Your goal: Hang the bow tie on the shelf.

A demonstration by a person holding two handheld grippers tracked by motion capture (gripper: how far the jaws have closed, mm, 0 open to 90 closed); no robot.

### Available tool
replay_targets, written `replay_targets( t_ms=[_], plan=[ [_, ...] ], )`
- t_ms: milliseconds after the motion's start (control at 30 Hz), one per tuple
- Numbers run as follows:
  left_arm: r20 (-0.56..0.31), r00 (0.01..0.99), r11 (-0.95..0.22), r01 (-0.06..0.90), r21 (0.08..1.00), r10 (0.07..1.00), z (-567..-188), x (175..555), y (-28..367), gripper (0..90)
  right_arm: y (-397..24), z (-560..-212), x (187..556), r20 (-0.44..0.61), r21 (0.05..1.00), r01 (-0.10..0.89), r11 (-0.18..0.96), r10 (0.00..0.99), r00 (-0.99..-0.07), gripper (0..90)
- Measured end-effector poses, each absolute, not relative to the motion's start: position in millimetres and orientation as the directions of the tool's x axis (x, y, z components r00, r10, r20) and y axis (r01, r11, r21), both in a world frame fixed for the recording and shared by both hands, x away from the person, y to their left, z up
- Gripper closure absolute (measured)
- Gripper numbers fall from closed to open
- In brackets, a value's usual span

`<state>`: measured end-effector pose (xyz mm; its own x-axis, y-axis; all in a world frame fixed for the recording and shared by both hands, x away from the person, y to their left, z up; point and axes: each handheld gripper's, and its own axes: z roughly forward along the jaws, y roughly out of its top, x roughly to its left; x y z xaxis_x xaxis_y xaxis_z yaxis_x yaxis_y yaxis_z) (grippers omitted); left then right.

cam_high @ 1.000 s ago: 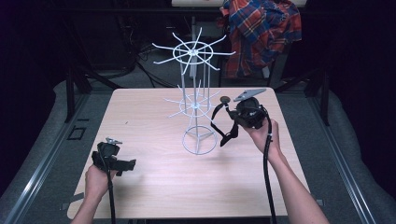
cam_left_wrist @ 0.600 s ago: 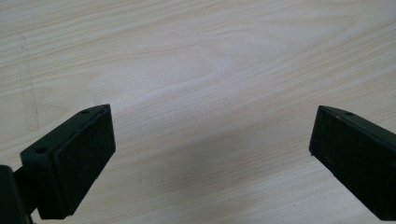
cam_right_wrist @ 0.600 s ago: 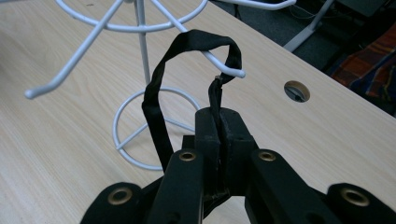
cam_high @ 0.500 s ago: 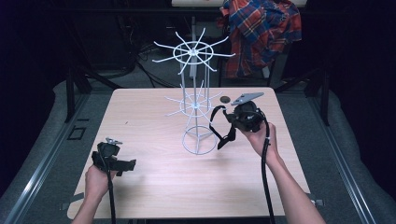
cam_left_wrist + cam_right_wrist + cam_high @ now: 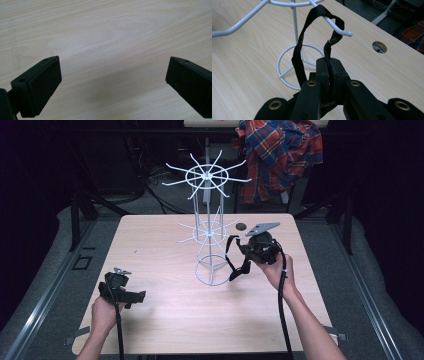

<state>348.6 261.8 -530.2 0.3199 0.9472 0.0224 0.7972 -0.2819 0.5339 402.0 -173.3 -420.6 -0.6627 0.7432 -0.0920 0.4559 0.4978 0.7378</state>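
I see a pale wooden table (image 5: pixel 165 320); a white wire rack (image 5: pixel 209 232) stands on it, near its far-middle.

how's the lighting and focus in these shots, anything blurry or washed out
High view: table brightly lit, surroundings nearly black. Left gripper view: wood sharp, a soft shadow between the pads. Right gripper view: strap and rack sharp, near claw links slightly soft.

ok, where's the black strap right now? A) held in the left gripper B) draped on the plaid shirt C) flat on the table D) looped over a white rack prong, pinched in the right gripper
D: the black strap is looped over a prong of the white wire rack, and the right gripper has its fingers shut on the strap's lower end.
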Motion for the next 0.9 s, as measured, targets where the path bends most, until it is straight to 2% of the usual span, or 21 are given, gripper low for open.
replay_targets(
  t_ms=[600, 900],
  plan=[
    [0.011, 0.325, -0.281, 0.798, 0.533, 0.946, -530.6, 349.7, 262.1, 0.1, -171.9, -421.8, 401.6, -0.072, 0.736, 0.461, 0.496, 0.734, -0.675, 85.9],
    [-0.001, 0.326, -0.275, 0.797, 0.538, 0.945, -530.4, 349.5, 262.4, 0.0, -172.1, -425.9, 402.1, -0.061, 0.733, 0.467, 0.494, 0.731, -0.679, 81.7]
  ],
)
